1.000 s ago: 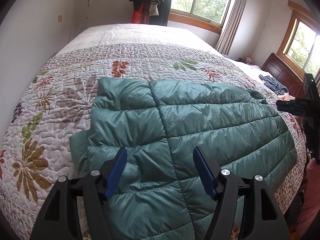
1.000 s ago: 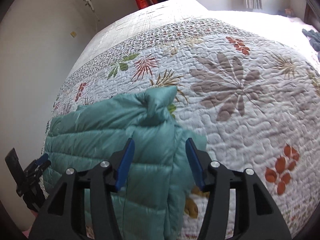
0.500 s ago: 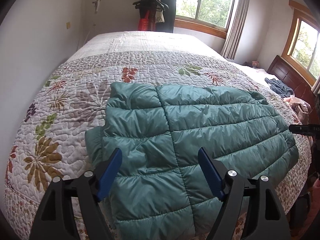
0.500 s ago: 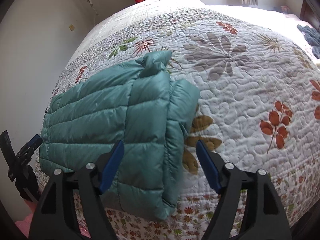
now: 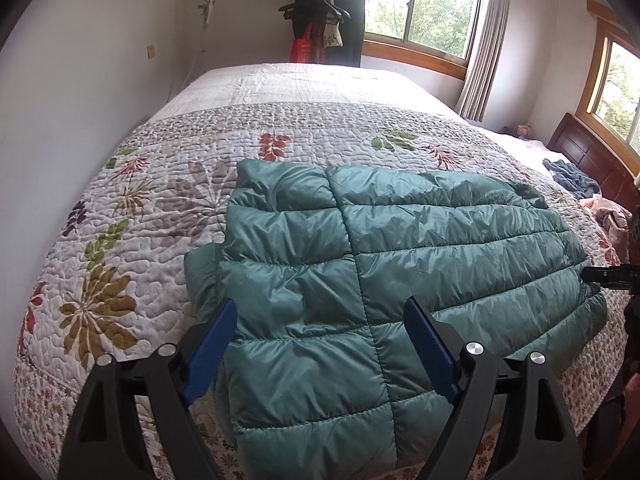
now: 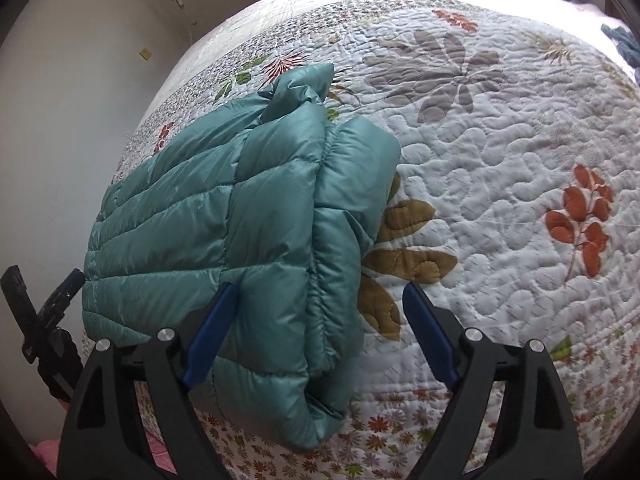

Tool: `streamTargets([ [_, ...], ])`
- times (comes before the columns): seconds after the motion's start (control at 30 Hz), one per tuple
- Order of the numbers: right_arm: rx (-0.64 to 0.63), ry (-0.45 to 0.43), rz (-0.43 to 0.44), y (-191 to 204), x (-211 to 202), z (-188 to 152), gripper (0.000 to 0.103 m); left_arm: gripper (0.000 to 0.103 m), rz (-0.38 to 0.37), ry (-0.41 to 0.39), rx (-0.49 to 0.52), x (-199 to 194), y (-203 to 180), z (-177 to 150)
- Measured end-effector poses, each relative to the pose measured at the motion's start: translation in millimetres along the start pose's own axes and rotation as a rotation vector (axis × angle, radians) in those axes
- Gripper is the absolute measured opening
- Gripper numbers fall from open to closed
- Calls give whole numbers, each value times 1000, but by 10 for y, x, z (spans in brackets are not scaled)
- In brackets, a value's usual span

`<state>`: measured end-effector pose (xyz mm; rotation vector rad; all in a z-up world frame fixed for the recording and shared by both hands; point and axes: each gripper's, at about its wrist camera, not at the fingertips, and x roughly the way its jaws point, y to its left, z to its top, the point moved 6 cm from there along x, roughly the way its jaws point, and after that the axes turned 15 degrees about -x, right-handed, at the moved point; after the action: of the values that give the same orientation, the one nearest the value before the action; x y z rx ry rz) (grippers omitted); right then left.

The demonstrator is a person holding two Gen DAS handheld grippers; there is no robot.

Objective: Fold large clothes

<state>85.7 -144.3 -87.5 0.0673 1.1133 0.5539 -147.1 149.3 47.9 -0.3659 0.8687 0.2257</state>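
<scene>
A teal quilted puffer jacket (image 5: 380,264) lies folded flat on the floral quilt, near the bed's front edge. In the right wrist view the same jacket (image 6: 240,216) shows a folded sleeve edge on its right side and a bunched collar at the far end. My left gripper (image 5: 320,344) hovers open above the jacket's near left part, nothing between its blue pads. My right gripper (image 6: 320,332) is open too, held above the jacket's near right corner. The right gripper's tip (image 5: 608,274) shows at the right edge of the left wrist view.
The quilted bedspread (image 5: 120,216) covers a wide bed against a white wall. A coat rack with dark clothes and a red bag (image 5: 320,36) stands behind the bed. Blue cloth (image 5: 576,174) lies by a wooden headboard at the right. The left gripper (image 6: 44,312) shows at left.
Both grippers have pulled back and up from the jacket, so more of it and the bed's front edge shows. The jacket lies still. Both stayed open.
</scene>
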Motion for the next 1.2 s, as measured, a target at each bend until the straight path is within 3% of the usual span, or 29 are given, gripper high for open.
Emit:
streamTargets([
  [0.47,1,54,229,127,409,105,82,86,12,46,-10,257,61,-41],
  [0.53,3,58,263,169,464,113,71,86,9,55,-14,290,74,-52],
  [0.6,2,48,289,212,442,131,51,86,7,58,-14,306,78,-55],
  [0.63,0,40,294,228,403,137,46,86,6,58,-14,307,74,-53],
  [0.7,-4,19,288,268,285,159,32,86,-1,57,-14,298,58,-36],
  [0.8,-19,-31,270,326,58,222,25,86,-19,50,-11,266,15,3],
  [1.0,5,-106,155,161,-390,276,23,86,-32,22,23,287,-123,49],
  [1.1,64,-71,93,-20,-347,149,23,86,-32,64,27,457,-146,-7],
  [1.2,135,-17,100,-140,-134,-20,24,89,-50,98,23,632,-157,-78],
])
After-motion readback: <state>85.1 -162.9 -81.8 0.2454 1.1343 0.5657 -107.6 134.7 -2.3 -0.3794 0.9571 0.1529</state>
